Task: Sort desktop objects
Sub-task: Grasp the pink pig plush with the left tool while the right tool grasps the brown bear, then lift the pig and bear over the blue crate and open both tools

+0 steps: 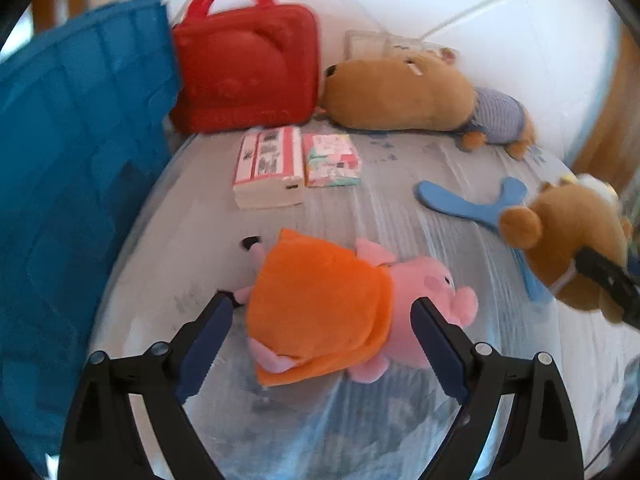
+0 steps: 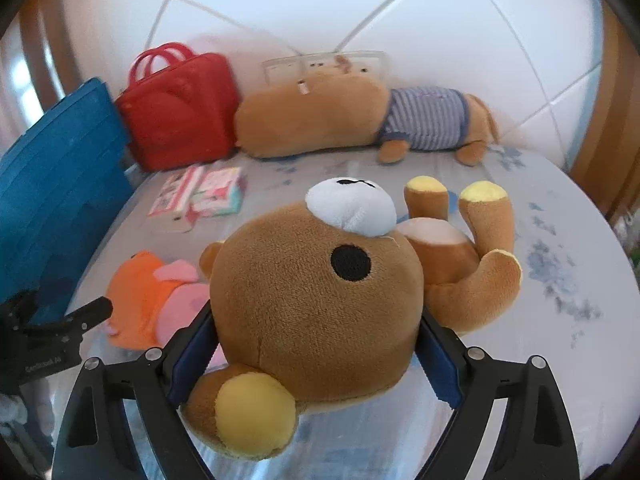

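Note:
A pink pig plush in an orange dress (image 1: 320, 308) lies on the plastic-covered table (image 1: 192, 240). My left gripper (image 1: 322, 306) stands open astride it, one finger on each side; the right finger is against the pig's head. The pig (image 2: 148, 300) and the left gripper's tip (image 2: 92, 312) also show at the left of the right wrist view. My right gripper (image 2: 316, 318) is shut on the head of a brown teddy bear (image 2: 320, 312), which lies on its back with its feet pointing away. The bear (image 1: 568, 240) and right gripper (image 1: 608, 280) appear at the right edge.
A red handbag (image 1: 248, 68), a large brown plush in a striped shirt (image 1: 400, 96) and a clear box (image 1: 368, 44) line the back wall. A blue bin (image 1: 72, 160) stands at the left. A white box (image 1: 268, 168), a tissue pack (image 1: 332, 160) and a blue flat toy (image 1: 460, 200) lie mid-table.

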Available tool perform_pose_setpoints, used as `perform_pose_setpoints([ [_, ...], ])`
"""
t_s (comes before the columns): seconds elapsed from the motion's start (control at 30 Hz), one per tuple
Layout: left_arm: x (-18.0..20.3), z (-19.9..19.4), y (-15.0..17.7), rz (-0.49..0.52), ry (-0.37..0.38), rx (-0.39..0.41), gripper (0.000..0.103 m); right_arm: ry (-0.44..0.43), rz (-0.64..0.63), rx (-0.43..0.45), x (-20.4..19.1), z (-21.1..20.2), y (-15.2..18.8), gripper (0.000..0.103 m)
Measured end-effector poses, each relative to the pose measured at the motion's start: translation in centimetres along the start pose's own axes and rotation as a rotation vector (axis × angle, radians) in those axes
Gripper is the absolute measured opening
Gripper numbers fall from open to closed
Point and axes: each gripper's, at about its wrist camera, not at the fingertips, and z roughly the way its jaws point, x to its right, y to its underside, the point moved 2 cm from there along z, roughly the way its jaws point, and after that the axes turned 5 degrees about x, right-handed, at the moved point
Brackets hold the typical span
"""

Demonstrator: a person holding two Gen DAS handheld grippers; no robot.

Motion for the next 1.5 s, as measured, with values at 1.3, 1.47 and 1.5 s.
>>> perform_pose_setpoints([
  [1.3, 7.0, 7.8, 4.2, -0.452, -0.506, 0.043, 0.091, -0.350, -0.392, 0.091, 6.2, 16.2, -5.3, 0.091],
  [1.47, 7.0, 4.9, 5.8, -0.427, -0.449, 0.040, 0.086, -0.416, -0.388, 0.087, 5.0, 14.3, -5.1, 0.091],
  [1.5, 7.0, 4.2, 6.1, -0.421, -0.440, 0.040, 0.086, -0.427, -0.393, 0.088, 4.6, 13.6, -4.9, 0.091],
])
